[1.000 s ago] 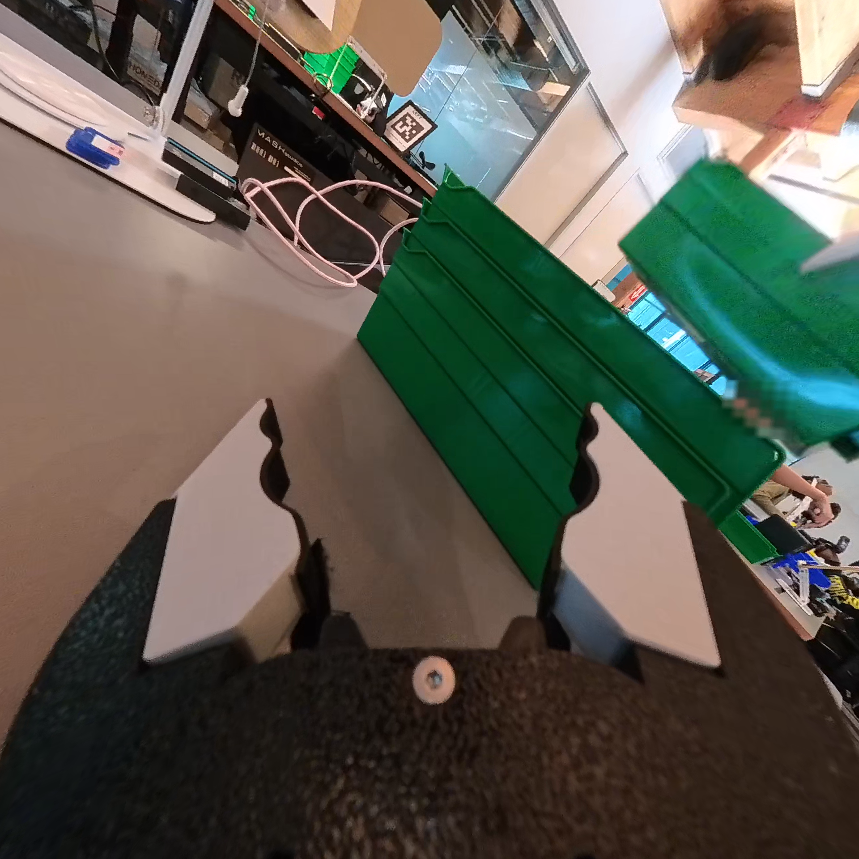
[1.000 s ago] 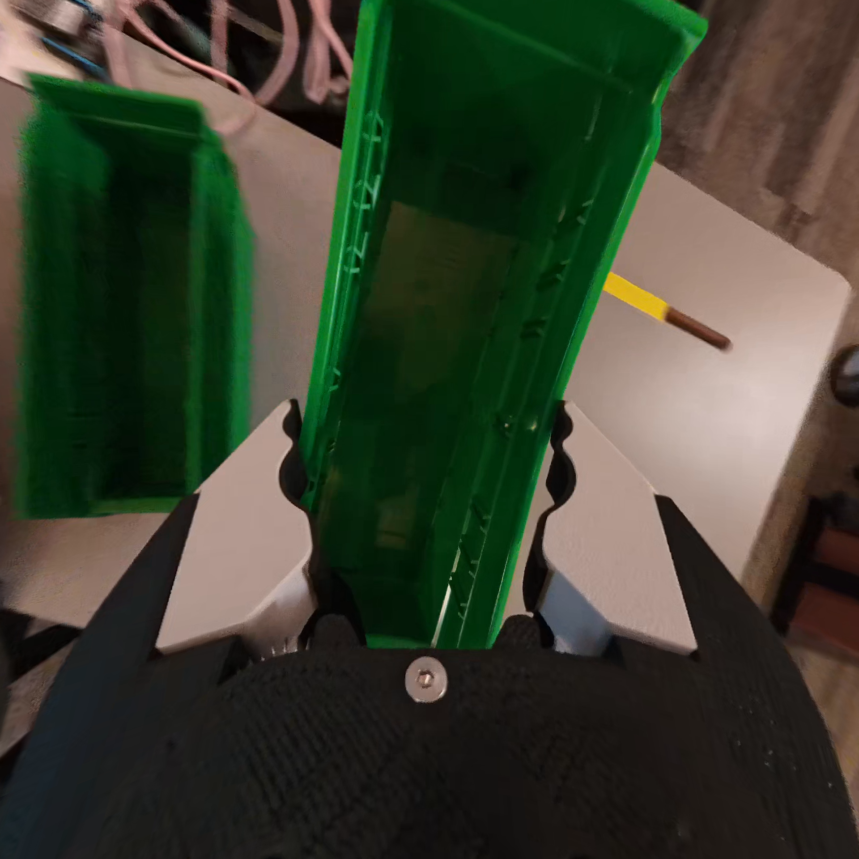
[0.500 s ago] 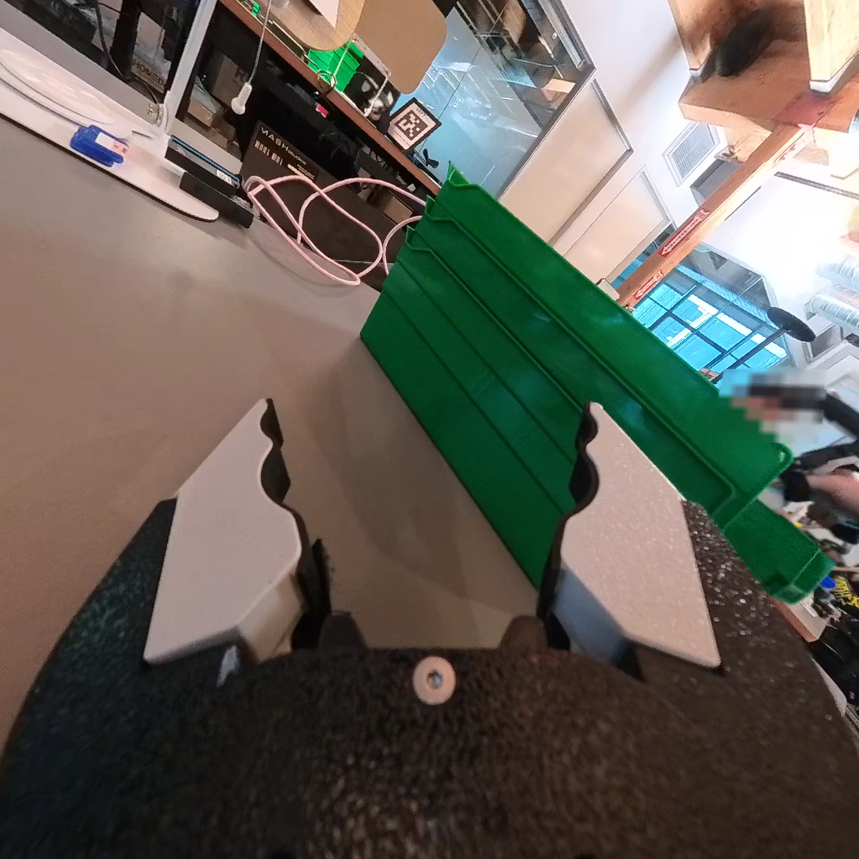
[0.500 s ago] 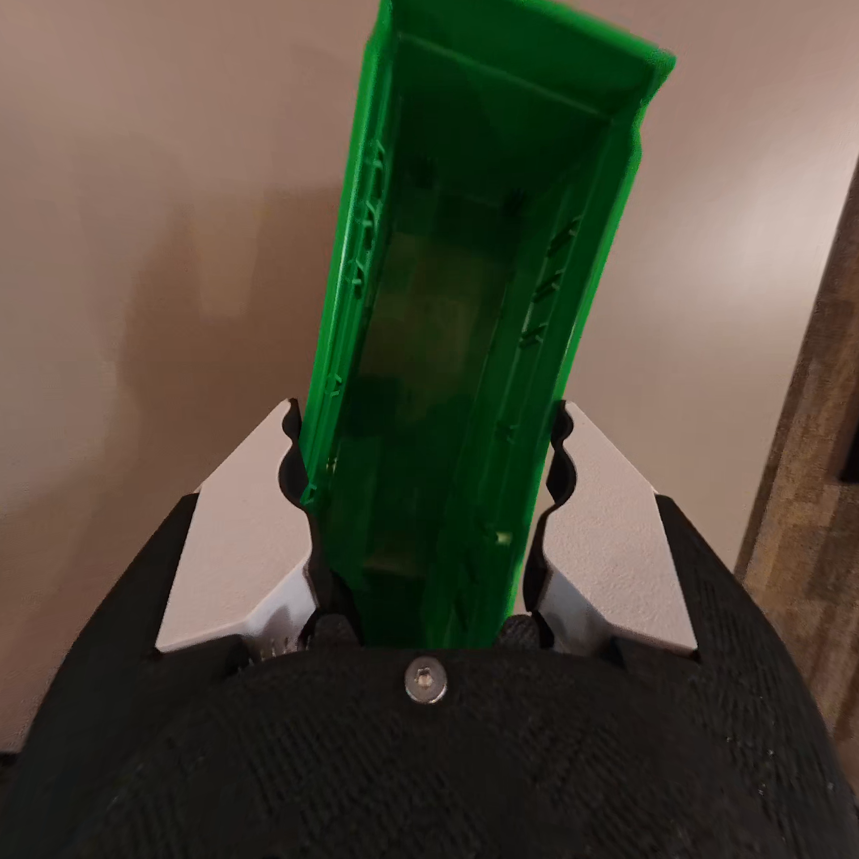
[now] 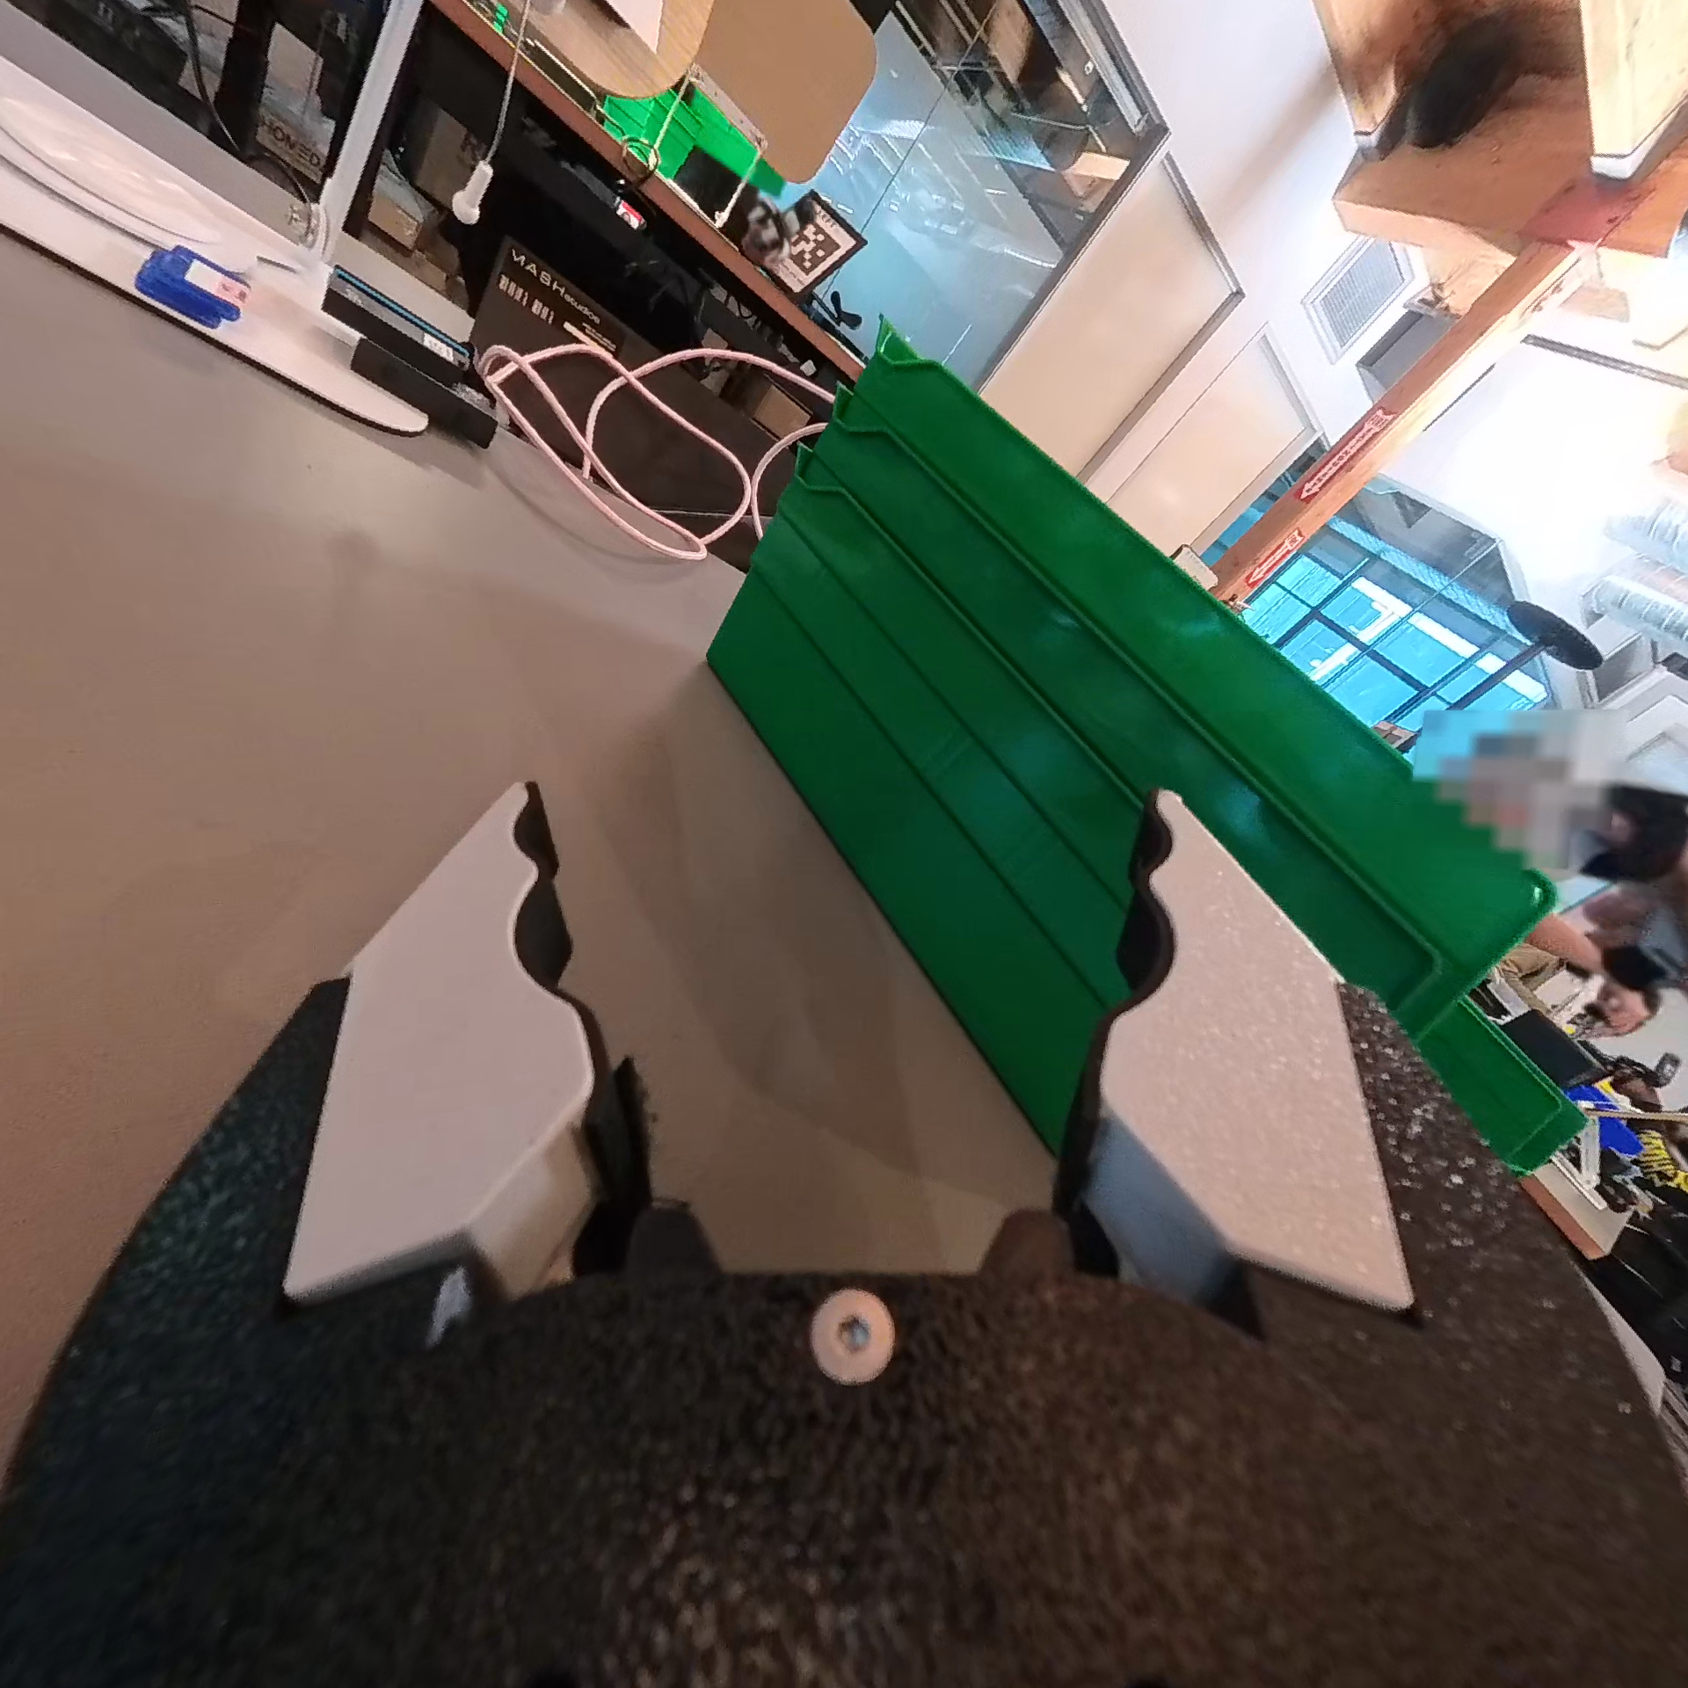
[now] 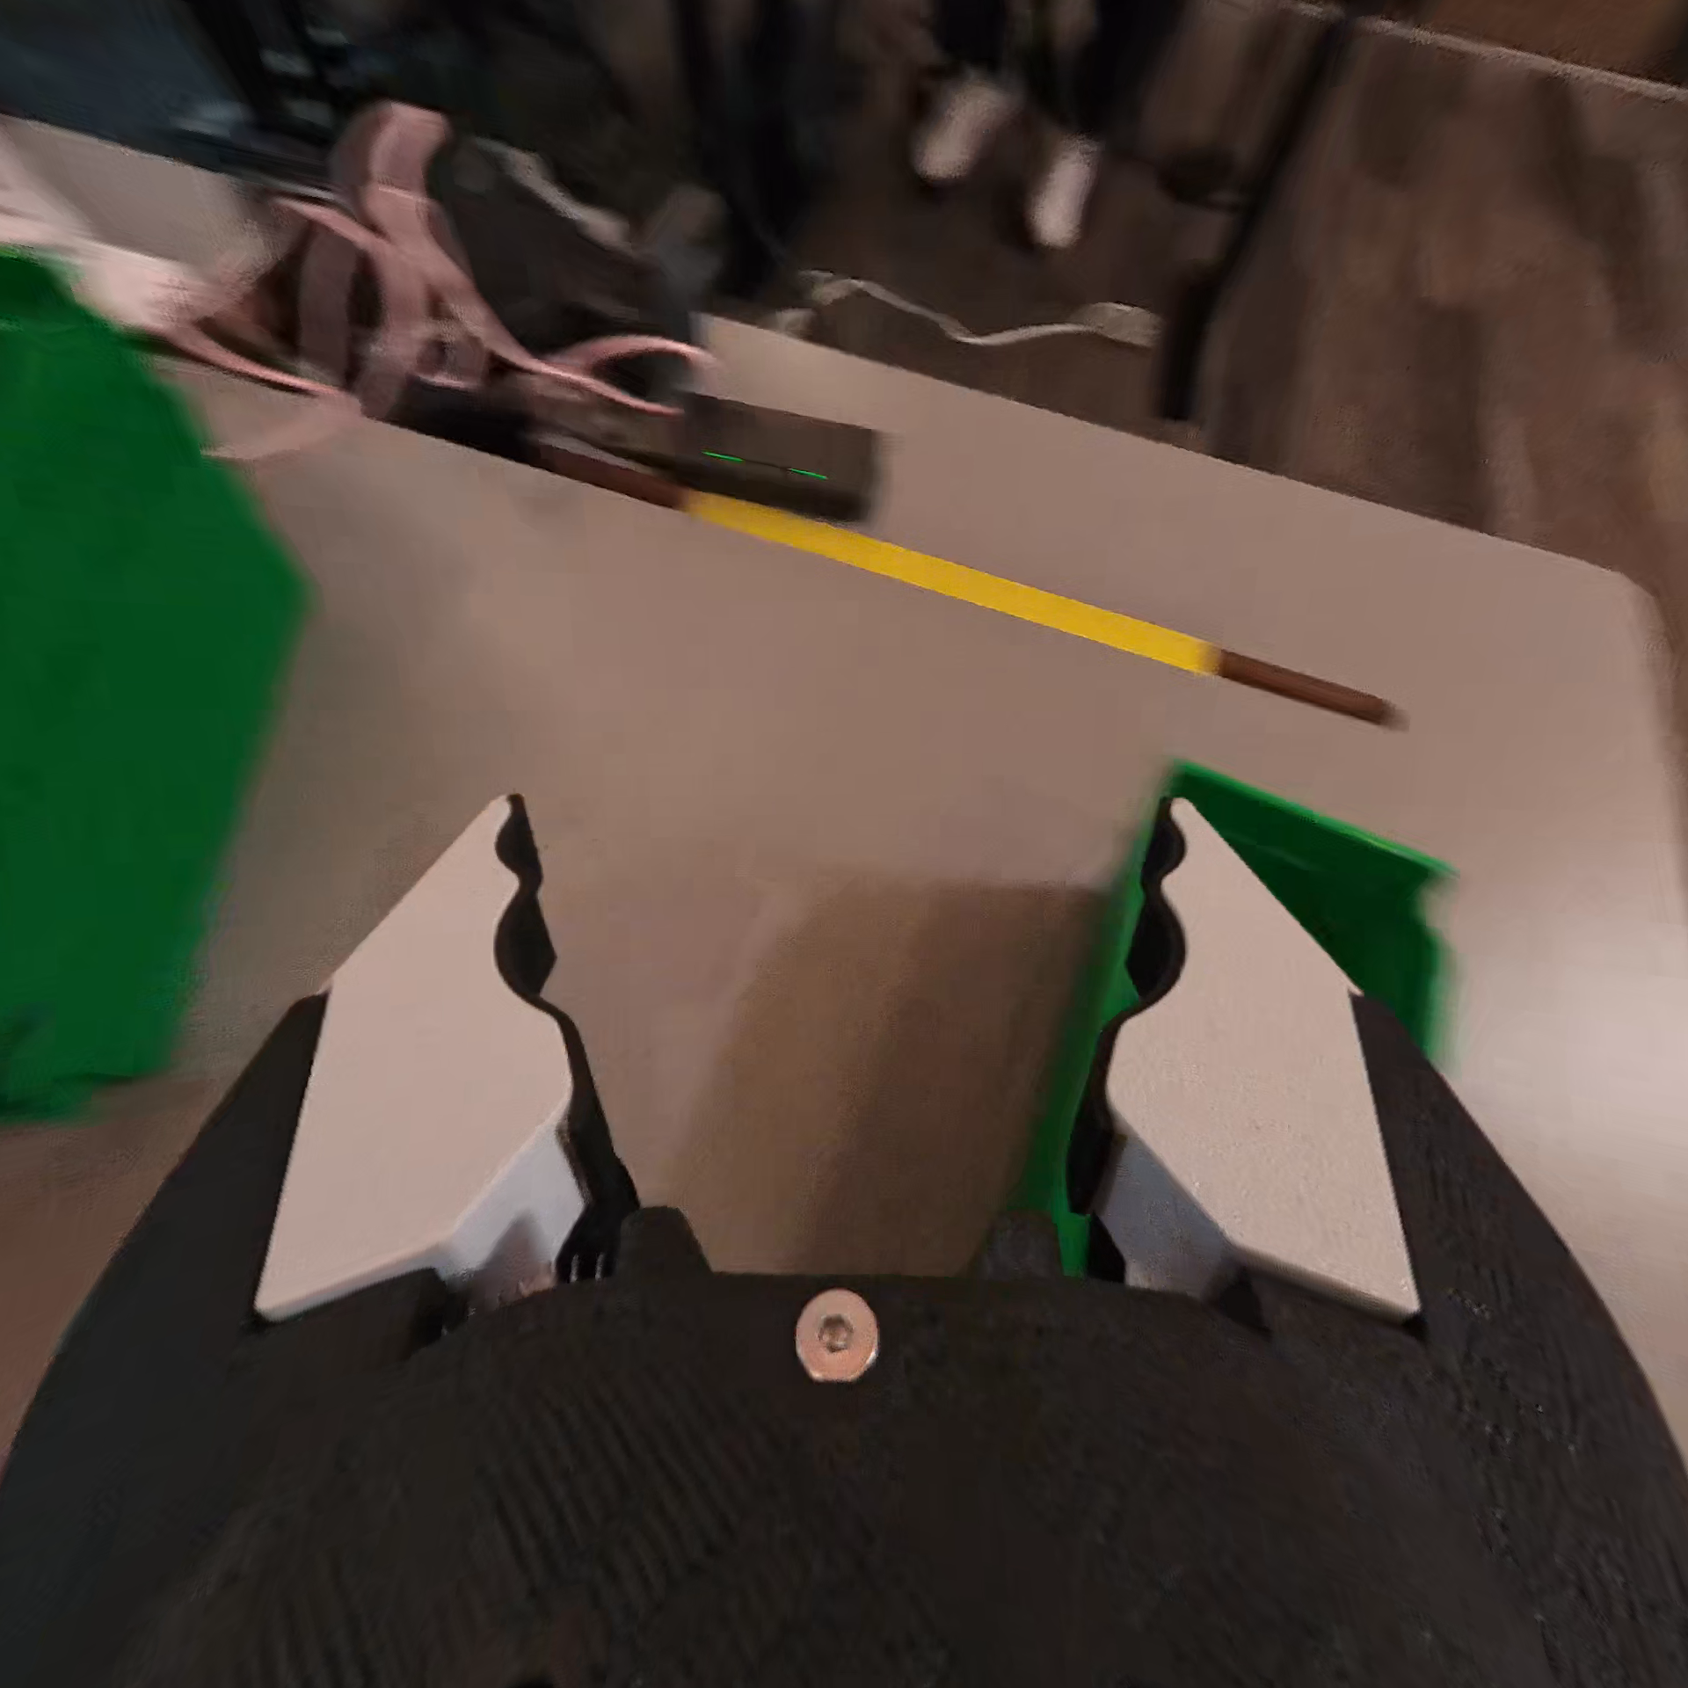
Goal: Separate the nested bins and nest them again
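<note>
Hovering low over the grey worktop [image 5: 228,685], my left gripper [image 5: 836,923] has its white fingers [image 5: 448,1032] spread wide with nothing between them, only bare surface. Just beyond its right finger stands a stack of nested green plastic bins [image 5: 1005,694], long ribbed sides towards me, running back towards the far edge of the worktop, where a looped pink cable [image 5: 630,457] hangs and a flat white board [image 5: 137,228] lies with a small blue object [image 5: 187,283] on it. My right gripper [image 6: 840,950] is likewise released, its fingers well apart over bare worktop; a single green plastic bin [image 6: 1324,913] lies mostly hidden behind its right finger, and whether it touches that finger I cannot tell. The right wrist view is blurred. A yellow-and-brown rod [image 6: 1005,594] lies slantwise towards the far right corner, a black box [image 6: 776,457] sits by the far edge, and the green stack shows as a smear at the left [image 6: 119,685].
</note>
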`<action>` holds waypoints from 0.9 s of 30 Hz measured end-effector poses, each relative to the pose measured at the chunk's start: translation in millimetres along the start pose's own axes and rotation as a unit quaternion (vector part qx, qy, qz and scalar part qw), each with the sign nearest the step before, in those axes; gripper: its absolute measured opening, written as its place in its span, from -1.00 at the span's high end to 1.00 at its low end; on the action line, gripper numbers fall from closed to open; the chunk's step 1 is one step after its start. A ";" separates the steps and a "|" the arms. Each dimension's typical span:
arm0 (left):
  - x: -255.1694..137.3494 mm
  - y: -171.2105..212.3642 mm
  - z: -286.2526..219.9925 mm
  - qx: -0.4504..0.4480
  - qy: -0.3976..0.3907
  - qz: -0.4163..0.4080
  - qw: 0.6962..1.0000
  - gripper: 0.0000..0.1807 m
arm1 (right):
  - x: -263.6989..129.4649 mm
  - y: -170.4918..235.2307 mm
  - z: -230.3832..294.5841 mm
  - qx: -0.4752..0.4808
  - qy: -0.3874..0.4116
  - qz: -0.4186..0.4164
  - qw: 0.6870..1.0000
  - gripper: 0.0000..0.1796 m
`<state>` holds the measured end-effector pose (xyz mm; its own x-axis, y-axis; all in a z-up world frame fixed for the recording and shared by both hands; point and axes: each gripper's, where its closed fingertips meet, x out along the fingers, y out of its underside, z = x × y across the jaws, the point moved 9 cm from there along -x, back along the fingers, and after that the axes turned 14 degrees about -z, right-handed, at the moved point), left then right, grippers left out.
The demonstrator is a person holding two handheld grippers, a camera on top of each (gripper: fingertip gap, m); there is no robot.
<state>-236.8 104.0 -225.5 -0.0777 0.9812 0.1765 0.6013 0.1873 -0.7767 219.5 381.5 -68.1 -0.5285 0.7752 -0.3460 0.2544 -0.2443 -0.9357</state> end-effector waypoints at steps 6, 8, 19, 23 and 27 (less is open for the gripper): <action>-0.9 -1.2 0.8 -0.009 0.003 -0.005 1.000 -0.36 | 28.6 -54.5 180.4 0.061 -0.279 0.062 0.956 -0.58; -0.7 -0.9 0.5 -0.008 0.004 -0.003 1.000 -0.36 | 40.1 -55.2 230.0 0.059 -0.334 0.126 0.932 -0.64; -0.4 -0.6 0.7 -0.011 0.005 -0.002 1.000 -0.36 | 110.9 -32.7 322.2 -0.137 -0.167 0.263 0.940 -0.46; 0.2 -0.4 0.7 -0.012 0.006 0.000 1.000 -0.36 | 114.8 -40.5 325.7 -0.143 -0.157 0.267 0.940 -0.20; 0.5 -0.3 1.2 -0.014 0.004 0.001 1.000 -0.36 | 112.6 -44.9 334.6 -0.162 -0.167 0.275 0.933 -0.14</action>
<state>-238.0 104.5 -225.9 -0.0694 0.9814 0.1792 0.6232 0.1829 -0.7603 -122.4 284.9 -87.8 -0.4548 0.3472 -0.8201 0.7642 -0.3207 -0.5596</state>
